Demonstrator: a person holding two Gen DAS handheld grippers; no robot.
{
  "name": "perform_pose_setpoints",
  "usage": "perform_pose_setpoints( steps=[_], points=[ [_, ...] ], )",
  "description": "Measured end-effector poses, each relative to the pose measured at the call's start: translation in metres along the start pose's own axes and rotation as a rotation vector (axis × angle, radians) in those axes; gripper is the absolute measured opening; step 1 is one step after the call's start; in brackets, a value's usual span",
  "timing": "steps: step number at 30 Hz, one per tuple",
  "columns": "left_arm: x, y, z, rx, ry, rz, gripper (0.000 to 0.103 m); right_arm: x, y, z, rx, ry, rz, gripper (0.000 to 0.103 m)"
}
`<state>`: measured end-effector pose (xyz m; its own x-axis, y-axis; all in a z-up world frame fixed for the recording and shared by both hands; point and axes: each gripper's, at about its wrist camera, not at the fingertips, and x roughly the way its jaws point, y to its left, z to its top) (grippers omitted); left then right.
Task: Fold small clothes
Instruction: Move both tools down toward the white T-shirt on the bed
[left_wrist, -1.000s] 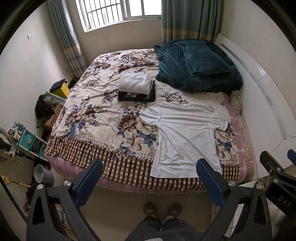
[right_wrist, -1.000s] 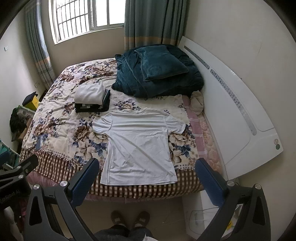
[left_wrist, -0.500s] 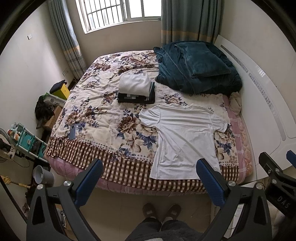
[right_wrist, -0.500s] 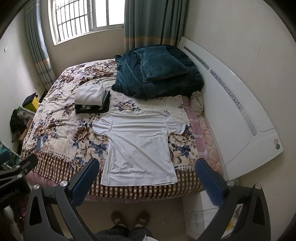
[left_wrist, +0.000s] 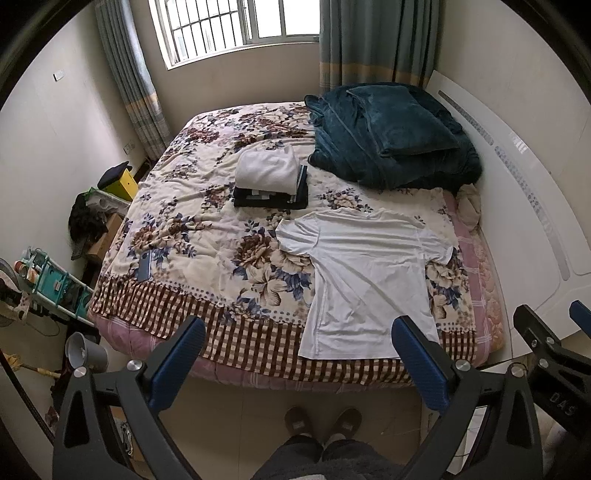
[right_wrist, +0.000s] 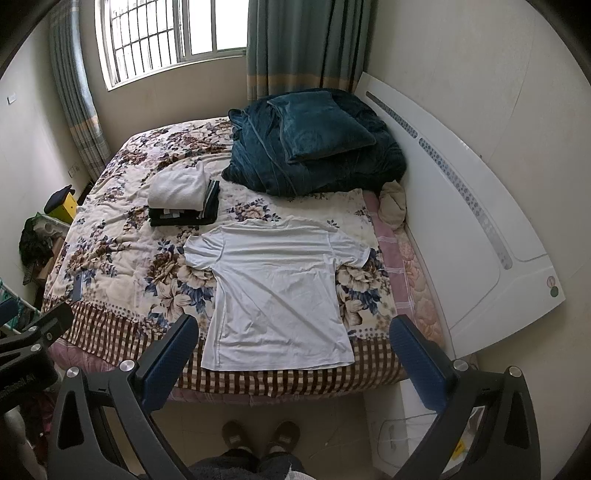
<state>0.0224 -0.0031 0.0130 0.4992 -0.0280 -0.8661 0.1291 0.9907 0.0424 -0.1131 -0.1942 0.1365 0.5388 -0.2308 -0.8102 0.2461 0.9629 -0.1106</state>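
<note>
A white T-shirt (left_wrist: 365, 277) lies spread flat, collar away from me, on the near right part of the floral bed cover (left_wrist: 207, 236); it also shows in the right wrist view (right_wrist: 280, 291). A stack of folded clothes (left_wrist: 269, 177), white on top of dark, sits behind it, and shows in the right wrist view too (right_wrist: 183, 199). My left gripper (left_wrist: 299, 350) is open and empty, held above the floor in front of the bed's near edge. My right gripper (right_wrist: 293, 347) is open and empty, in front of the shirt's hem.
A dark teal blanket with a pillow (left_wrist: 391, 133) is piled at the bed's far right by the white headboard (left_wrist: 524, 192). A phone (left_wrist: 144, 267) lies at the bed's left edge. Clutter, a shelf (left_wrist: 48, 284) and a grey cup (left_wrist: 85, 354) stand left. My slippered feet (left_wrist: 321, 424) are below.
Both views have drifted very slightly; the bed sits a touch lower in the frames. The shirt, the stack and both open grippers are as before.
</note>
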Motion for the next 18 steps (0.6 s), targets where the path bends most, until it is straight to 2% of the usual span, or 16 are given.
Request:
perform_pose_setpoints(
  steps=[9, 14, 18],
  points=[
    [0.016, 0.007, 0.010, 0.013, -0.005, -0.013, 0.103, 0.017, 0.004, 0.001, 0.035, 0.019, -0.019, 0.103],
    [0.069, 0.002, 0.035, 0.033, -0.047, 0.006, 0.103, 0.061, -0.008, 0.008, 0.108, 0.020, -0.076, 0.103],
    [0.131, -0.016, 0.065, 0.043, -0.045, 0.027, 0.103, 0.133, -0.036, 0.026, 0.197, 0.030, -0.146, 0.103]
  ],
)
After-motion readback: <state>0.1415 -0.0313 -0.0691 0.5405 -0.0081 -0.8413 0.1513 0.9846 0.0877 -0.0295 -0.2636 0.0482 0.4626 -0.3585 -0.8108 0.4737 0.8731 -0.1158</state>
